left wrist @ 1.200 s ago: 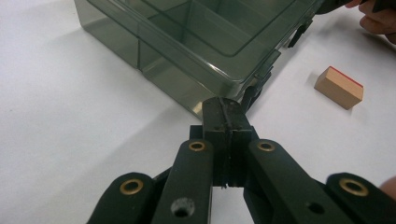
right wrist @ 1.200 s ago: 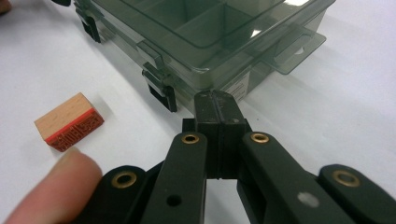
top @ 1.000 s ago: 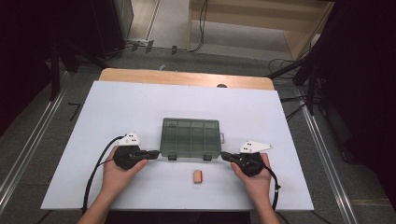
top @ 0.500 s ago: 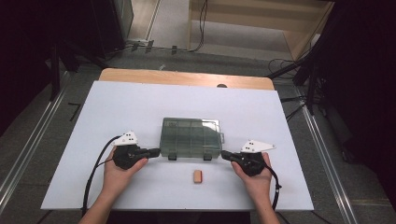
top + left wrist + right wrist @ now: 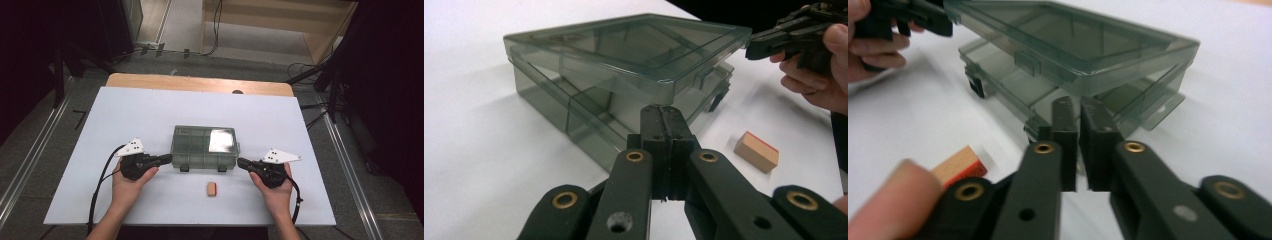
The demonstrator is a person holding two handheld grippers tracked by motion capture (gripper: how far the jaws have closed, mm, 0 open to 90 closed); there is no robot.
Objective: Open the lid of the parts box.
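Just one box, one eraser

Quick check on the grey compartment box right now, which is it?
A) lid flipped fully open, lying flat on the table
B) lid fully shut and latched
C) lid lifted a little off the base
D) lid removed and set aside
C: in the left gripper view the lid of the grey compartment box sits tilted above the base with a gap under its front edge, and the right gripper view shows the same gap.
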